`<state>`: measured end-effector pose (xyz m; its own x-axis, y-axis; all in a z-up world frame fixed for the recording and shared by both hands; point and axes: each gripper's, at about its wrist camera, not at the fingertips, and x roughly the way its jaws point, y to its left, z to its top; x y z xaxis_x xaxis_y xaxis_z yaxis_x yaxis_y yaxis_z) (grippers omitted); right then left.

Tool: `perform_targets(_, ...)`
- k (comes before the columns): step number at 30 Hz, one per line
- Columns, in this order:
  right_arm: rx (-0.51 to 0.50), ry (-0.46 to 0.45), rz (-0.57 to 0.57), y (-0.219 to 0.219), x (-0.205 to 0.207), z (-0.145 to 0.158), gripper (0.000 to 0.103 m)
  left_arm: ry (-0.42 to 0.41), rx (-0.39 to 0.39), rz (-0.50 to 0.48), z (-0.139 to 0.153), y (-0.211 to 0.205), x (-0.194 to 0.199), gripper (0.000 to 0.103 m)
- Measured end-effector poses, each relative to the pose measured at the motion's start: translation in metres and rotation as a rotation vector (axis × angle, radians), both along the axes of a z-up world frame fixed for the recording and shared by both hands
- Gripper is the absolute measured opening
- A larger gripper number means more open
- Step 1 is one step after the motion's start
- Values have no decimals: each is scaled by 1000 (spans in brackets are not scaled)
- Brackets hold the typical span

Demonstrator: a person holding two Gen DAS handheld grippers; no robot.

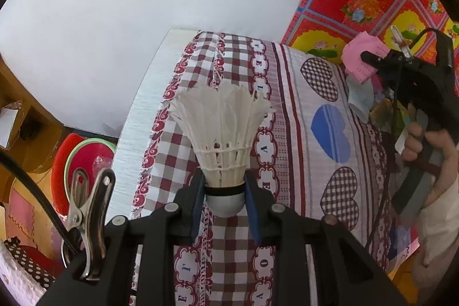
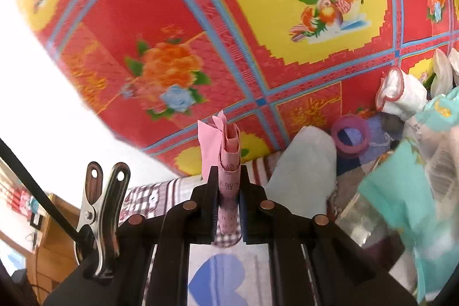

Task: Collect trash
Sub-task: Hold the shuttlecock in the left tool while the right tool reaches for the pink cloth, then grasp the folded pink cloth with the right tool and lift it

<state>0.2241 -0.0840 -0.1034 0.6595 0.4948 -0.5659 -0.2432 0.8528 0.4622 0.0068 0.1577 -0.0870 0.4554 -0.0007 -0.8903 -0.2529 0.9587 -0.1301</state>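
Both tools are loaded: the left tool (image 1: 223,197) clamps a shuttlecock (image 1: 222,134) by its cork above the bed (image 1: 287,93), and the right tool (image 2: 228,191), clamped on folded pink paper (image 2: 228,159), should hold pressure steady while carrying it off.

Left gripper (image 1: 225,191): jaws clamped on a shuttlecock (image 1: 222,131) at its cork, feathers pointing to 12 o'clock. Right gripper (image 2: 226,185): jaws pinched on a folded pink paper (image 2: 226,157). In the left view, right hand (image 1: 430,145) wraps the handle at 3 o'clock.
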Motion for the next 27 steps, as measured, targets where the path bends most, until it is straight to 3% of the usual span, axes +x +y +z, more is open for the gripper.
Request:
perform_targets(18, -17, -27, 143, -16, -120, 19, 12, -56, -11, -20, 21, -16, -29, 28)
perform_targets(27, -43, -62, 225, -10, -183, 51, 12, -98, 4, -5, 41, -27, -54, 28)
